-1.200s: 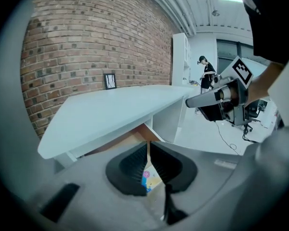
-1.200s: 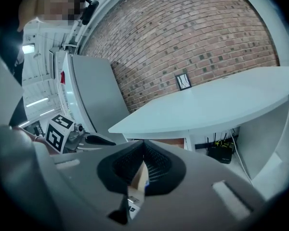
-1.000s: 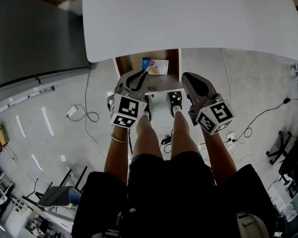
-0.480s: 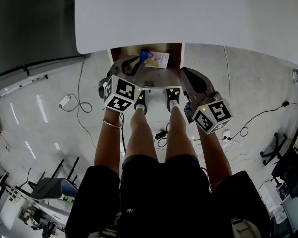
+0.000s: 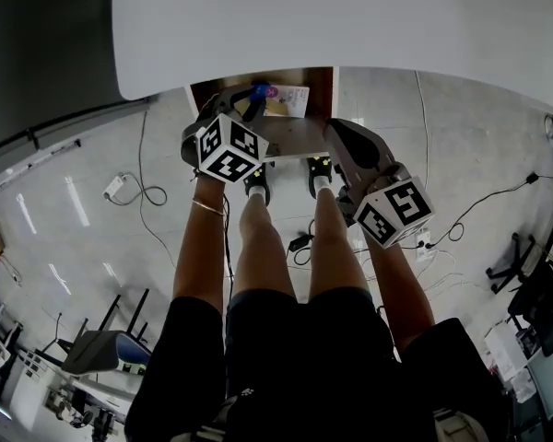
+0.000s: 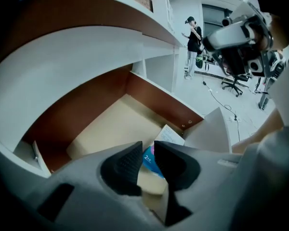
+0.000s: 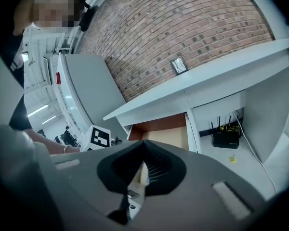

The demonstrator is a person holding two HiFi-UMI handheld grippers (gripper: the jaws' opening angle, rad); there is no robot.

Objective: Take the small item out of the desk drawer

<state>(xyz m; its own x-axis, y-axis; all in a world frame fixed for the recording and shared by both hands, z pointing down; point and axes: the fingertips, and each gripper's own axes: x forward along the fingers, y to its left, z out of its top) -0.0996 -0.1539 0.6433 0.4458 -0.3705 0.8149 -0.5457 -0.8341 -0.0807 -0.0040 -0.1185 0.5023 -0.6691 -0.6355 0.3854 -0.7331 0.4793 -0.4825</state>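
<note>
Dipping into the open drawer point(image 6: 113, 124) under the white surface point(image 5: 350, 17), the left tool point(image 6: 148, 142) has its jaws apart; they have just been opening. The blue item point(image 6: 149, 160) shows through the gap, unpressed, lying on the drawer floor beside a paper point(image 6: 172, 134). The right tool point(image 7: 143, 146) hangs closed and empty near the drawer's front.
</note>
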